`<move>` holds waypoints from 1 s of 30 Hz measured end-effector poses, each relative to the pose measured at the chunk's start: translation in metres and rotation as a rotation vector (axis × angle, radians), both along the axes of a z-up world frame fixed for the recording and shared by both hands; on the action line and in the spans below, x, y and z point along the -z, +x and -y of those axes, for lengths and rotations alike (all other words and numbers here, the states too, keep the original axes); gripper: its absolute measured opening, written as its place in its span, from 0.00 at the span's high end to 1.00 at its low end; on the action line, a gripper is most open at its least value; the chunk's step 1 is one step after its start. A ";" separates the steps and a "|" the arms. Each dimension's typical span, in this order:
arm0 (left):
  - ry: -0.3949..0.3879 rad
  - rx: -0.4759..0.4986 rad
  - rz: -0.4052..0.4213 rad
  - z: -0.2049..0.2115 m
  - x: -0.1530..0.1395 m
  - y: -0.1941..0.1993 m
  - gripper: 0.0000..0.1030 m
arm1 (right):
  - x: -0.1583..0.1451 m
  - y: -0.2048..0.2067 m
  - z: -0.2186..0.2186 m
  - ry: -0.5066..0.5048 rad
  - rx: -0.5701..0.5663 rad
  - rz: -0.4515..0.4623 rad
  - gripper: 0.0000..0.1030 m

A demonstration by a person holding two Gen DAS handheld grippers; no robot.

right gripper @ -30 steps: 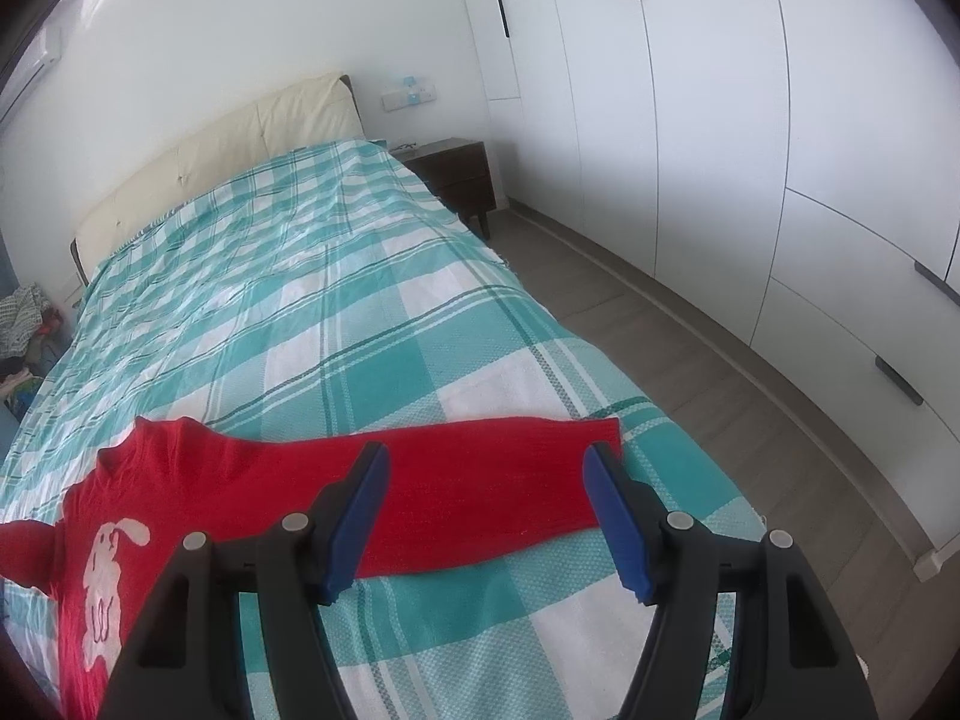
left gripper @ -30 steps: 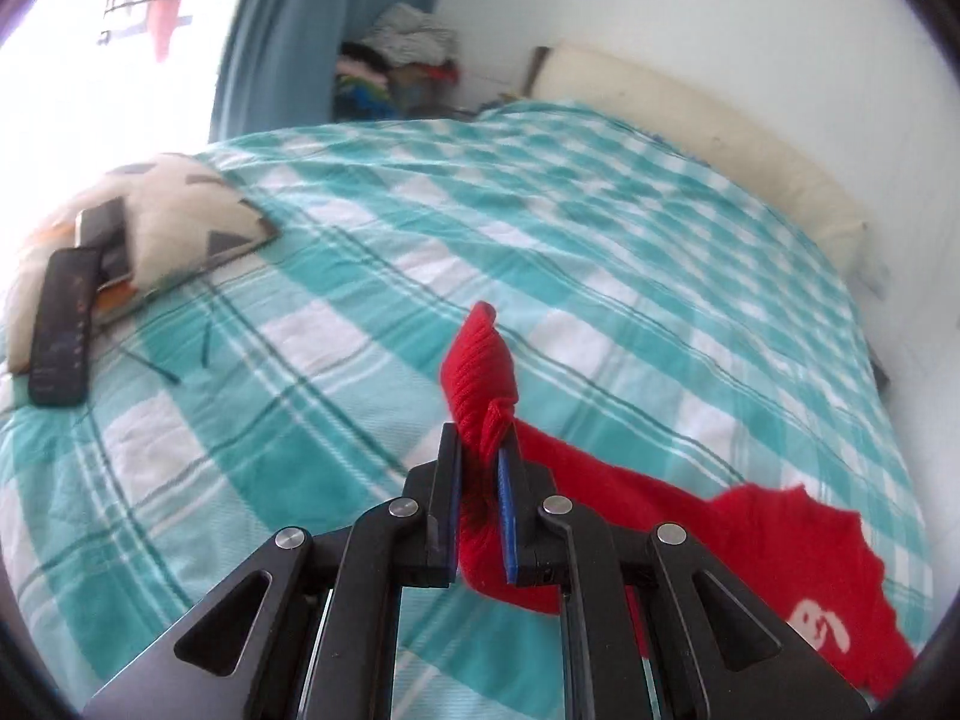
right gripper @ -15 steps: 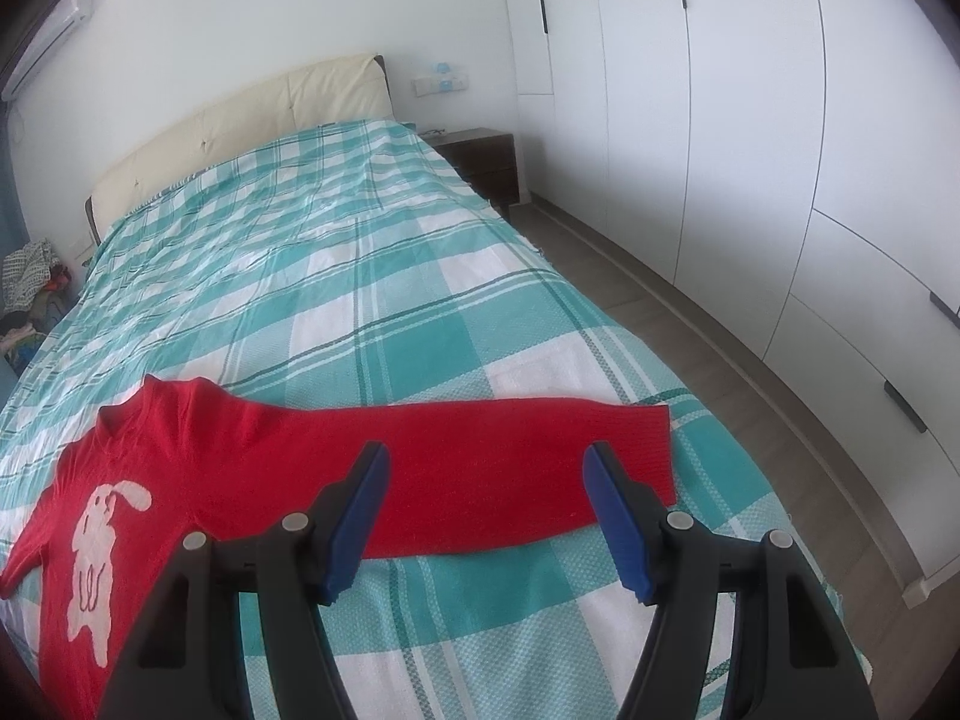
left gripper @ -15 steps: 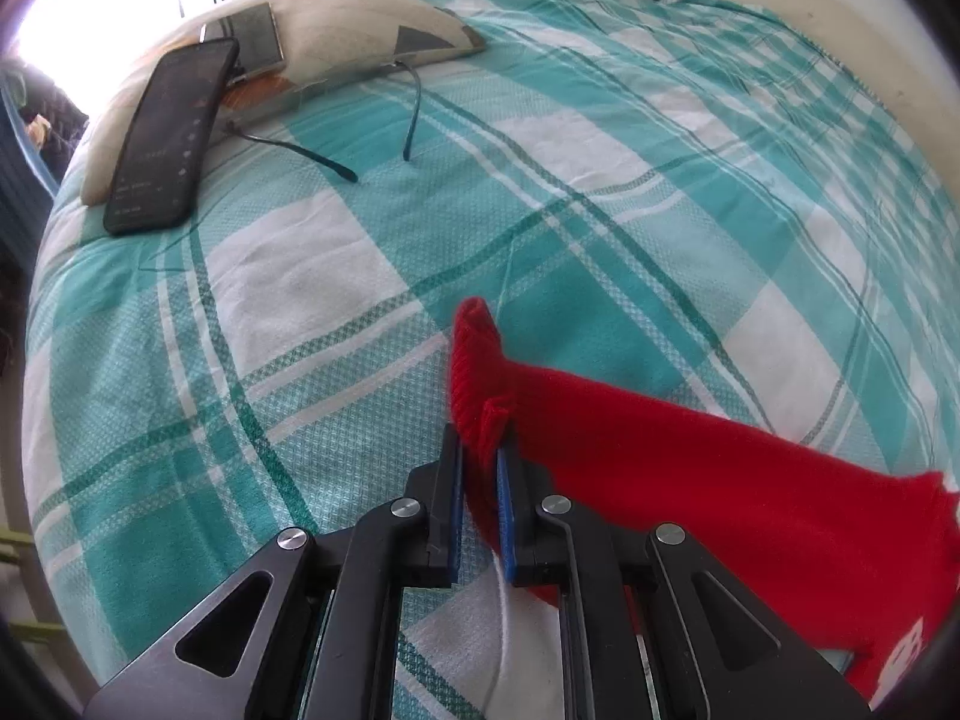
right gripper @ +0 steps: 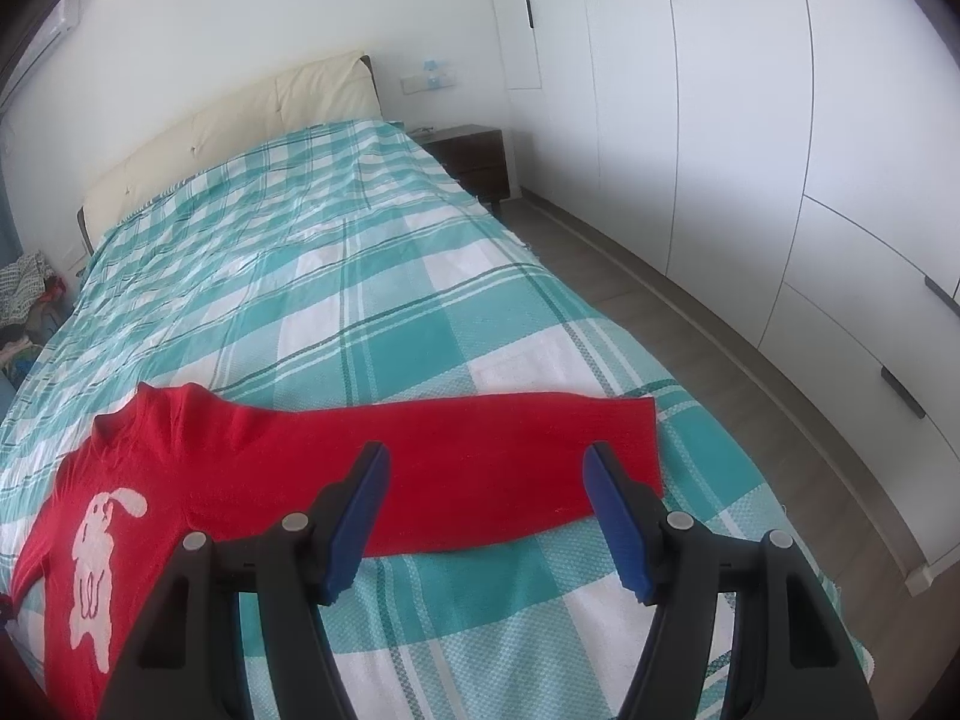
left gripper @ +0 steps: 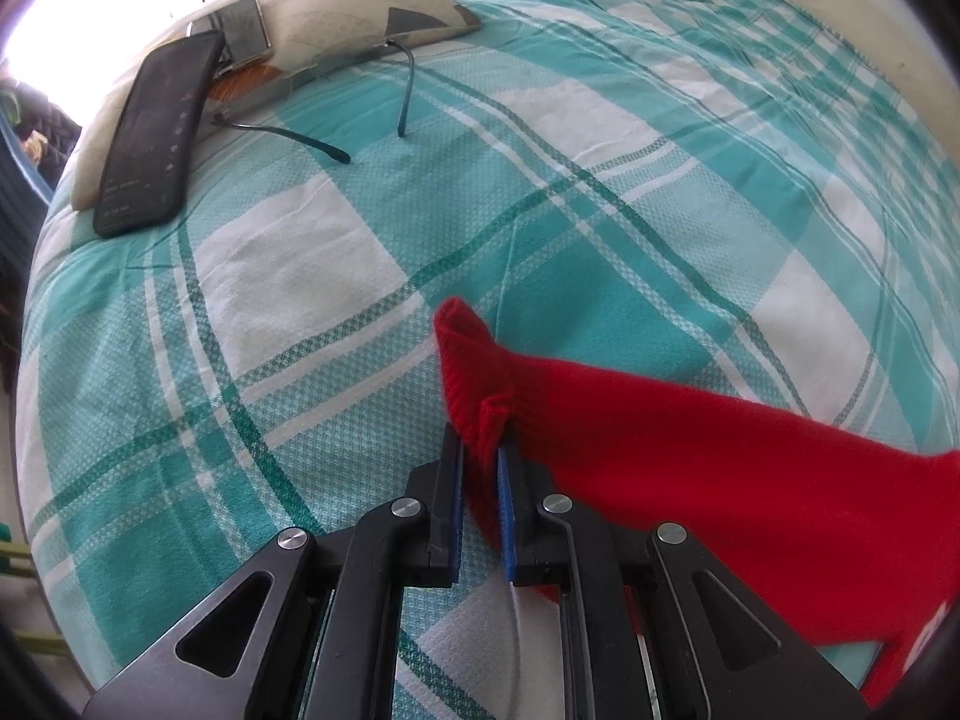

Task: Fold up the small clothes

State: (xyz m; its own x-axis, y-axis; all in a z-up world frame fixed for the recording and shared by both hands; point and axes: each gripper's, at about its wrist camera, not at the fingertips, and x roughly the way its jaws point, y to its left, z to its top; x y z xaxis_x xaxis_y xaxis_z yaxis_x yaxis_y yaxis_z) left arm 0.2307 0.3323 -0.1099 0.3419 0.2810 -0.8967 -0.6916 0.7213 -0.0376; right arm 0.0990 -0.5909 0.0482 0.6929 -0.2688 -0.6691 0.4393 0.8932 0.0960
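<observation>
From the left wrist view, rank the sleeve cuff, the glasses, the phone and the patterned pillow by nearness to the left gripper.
1. Red sleeve cuff: pinched in the left gripper.
2. Glasses: up and left, on the bedspread.
3. Phone: far left, leaning on the pillow.
4. Patterned pillow: top left, farthest.

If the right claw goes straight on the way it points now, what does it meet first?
Most likely the red sweater's sleeve, spread flat on the checked bedspread just ahead of the open right claw; depth is unclear.
</observation>
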 end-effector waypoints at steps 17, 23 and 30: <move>0.186 -0.033 0.273 0.046 -0.095 -0.046 0.10 | -0.008 -0.010 0.016 0.023 0.103 0.051 0.21; 0.201 0.175 0.276 0.098 -0.098 -0.019 0.09 | -0.003 -0.009 0.020 0.031 0.119 0.034 0.20; 0.186 0.240 0.322 0.125 -0.107 -0.015 0.08 | 0.000 -0.008 0.021 0.052 0.113 0.034 0.20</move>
